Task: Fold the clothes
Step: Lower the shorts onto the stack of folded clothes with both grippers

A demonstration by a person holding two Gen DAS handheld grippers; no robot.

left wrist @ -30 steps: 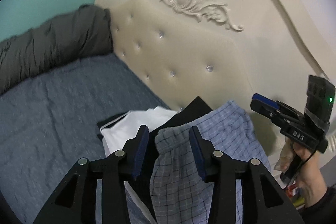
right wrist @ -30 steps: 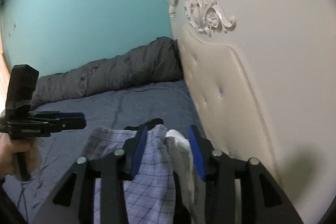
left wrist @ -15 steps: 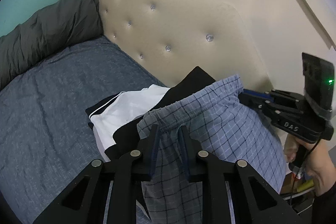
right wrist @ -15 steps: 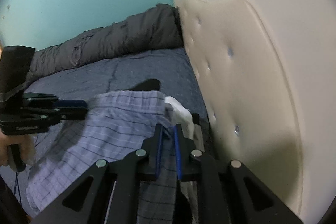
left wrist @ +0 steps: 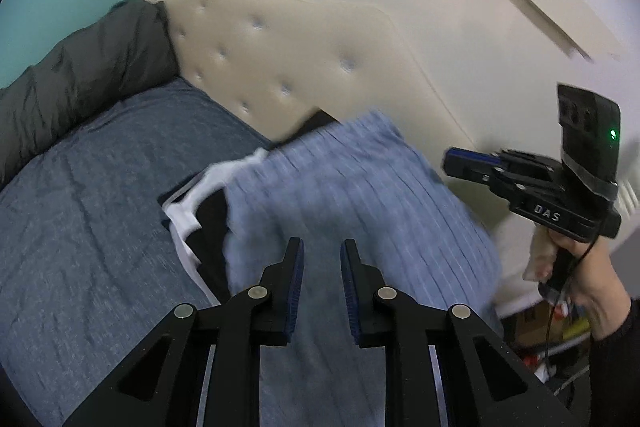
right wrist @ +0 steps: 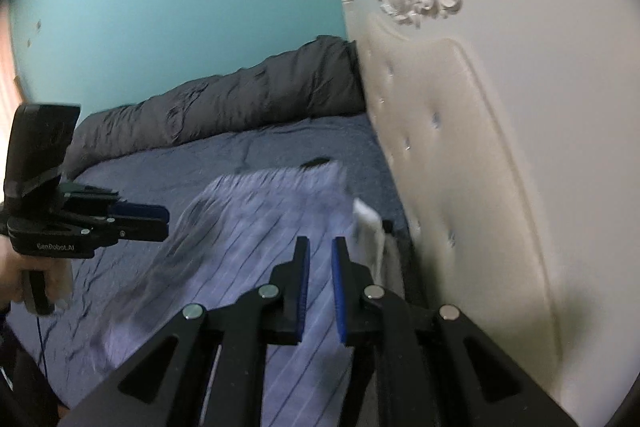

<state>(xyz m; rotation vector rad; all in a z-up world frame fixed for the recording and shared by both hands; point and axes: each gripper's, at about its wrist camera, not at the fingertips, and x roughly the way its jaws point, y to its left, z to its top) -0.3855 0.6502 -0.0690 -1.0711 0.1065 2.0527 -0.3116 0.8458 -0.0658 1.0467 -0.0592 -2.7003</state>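
The checked blue cloth [left wrist: 360,195], soft and creased, is laid over black and white garments [left wrist: 192,215] beside the padded headboard [left wrist: 288,67]. The left gripper [left wrist: 322,259] and right gripper [right wrist: 320,251] are released, nothing between the narrowly parted jaws.

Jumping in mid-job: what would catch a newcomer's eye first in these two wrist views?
The cream tufted headboard with its carved ornament fills the upper frame. On the blue bedsheet below, blue checked shorts lie over black-and-white garments. The left gripper and right gripper hover above them, jaws narrow, nothing between.
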